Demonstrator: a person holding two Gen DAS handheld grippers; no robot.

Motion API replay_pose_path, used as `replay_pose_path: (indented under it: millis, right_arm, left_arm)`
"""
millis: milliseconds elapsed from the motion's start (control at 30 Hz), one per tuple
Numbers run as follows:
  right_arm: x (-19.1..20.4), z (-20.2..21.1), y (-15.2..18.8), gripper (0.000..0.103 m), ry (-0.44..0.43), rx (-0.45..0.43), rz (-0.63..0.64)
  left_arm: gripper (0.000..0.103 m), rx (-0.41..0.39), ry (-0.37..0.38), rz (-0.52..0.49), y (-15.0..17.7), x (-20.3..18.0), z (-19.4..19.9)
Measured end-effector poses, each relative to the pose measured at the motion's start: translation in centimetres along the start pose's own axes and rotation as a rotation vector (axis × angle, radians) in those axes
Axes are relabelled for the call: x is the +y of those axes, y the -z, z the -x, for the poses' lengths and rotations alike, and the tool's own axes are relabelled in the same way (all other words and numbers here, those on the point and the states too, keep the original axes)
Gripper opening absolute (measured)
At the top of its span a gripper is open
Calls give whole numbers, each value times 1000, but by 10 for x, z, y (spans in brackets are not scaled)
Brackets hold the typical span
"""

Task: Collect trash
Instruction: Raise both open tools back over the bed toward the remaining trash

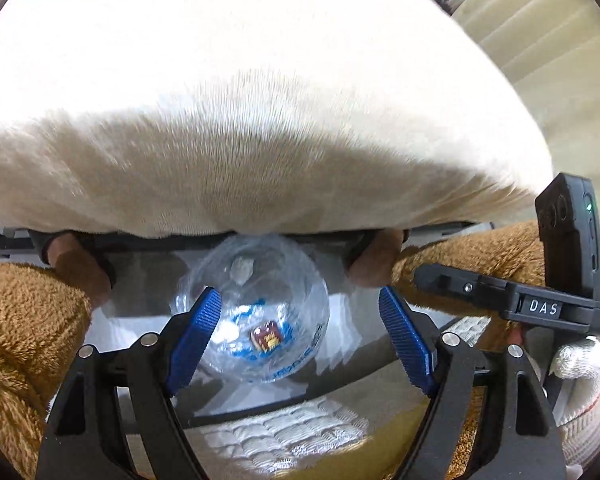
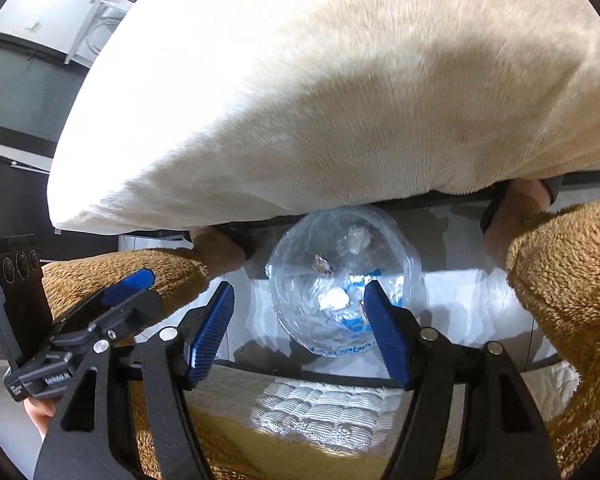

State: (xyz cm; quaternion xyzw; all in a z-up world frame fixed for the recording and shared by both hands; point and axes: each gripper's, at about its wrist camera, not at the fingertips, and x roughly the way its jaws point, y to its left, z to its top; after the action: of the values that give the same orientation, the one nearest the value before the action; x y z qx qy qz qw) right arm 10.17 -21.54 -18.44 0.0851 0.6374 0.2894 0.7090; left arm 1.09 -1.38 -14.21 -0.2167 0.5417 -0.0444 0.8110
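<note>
Left wrist view: the upper half is filled by a cream, furry cushion (image 1: pixel 260 120) whose lower edge hangs just above a clear plastic trash bag (image 1: pixel 256 312). The bag is seen from above, its round mouth facing the camera and its long axis running down, away from the lens. Crumpled scraps and a small red wrapper (image 1: pixel 266 338) are seen inside. The left gripper (image 1: pixel 300 336) is held over the bag with its blue jaws spread wide and nothing pinched between them; its left pad overlaps the bag's rim, though contact cannot be judged through the fisheye blur. Brown fleece sleeves (image 1: pixel 24 320) close in both sides, so free room is left mainly straight down. The right gripper's body (image 1: pixel 540 304) is seen at the right edge.

Right wrist view: the same cushion (image 2: pixel 320 92) covers the top, its edge just above the bag (image 2: pixel 340 280). The bag's mouth again faces up. The right gripper (image 2: pixel 298 332) is parted and empty, its right pad overlapping the bag's near rim. Sleeves (image 2: pixel 572 280) flank the bag; a quilted white fabric (image 2: pixel 320 408) lies below.
</note>
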Motion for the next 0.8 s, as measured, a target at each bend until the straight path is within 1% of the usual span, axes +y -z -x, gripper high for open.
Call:
replay_pose_path:
  millis: [67, 133, 267, 500, 667, 800]
  right_arm:
    - [4, 6, 4, 67, -6, -18, 16]
    - [8, 16, 7, 67, -22, -56, 35]
    - [17, 42, 16, 67, -60, -170, 94]
    - [26, 83, 25, 67, -97, -337, 186]
    - [31, 109, 19, 67, -104, -432, 249]
    - [39, 119, 2, 67, -102, -463, 278]
  left_arm:
    - [80, -44, 14, -8, 2, -2, 10]
    - [80, -95, 30, -18, 4, -3, 21]
    - [80, -182, 45, -40, 7, -8, 39]
    - [80, -337, 64, -119, 13, -26, 73]
    - [80, -396, 74, -134, 5, -28, 89]
    - [80, -424, 77, -132, -7, -25, 98]
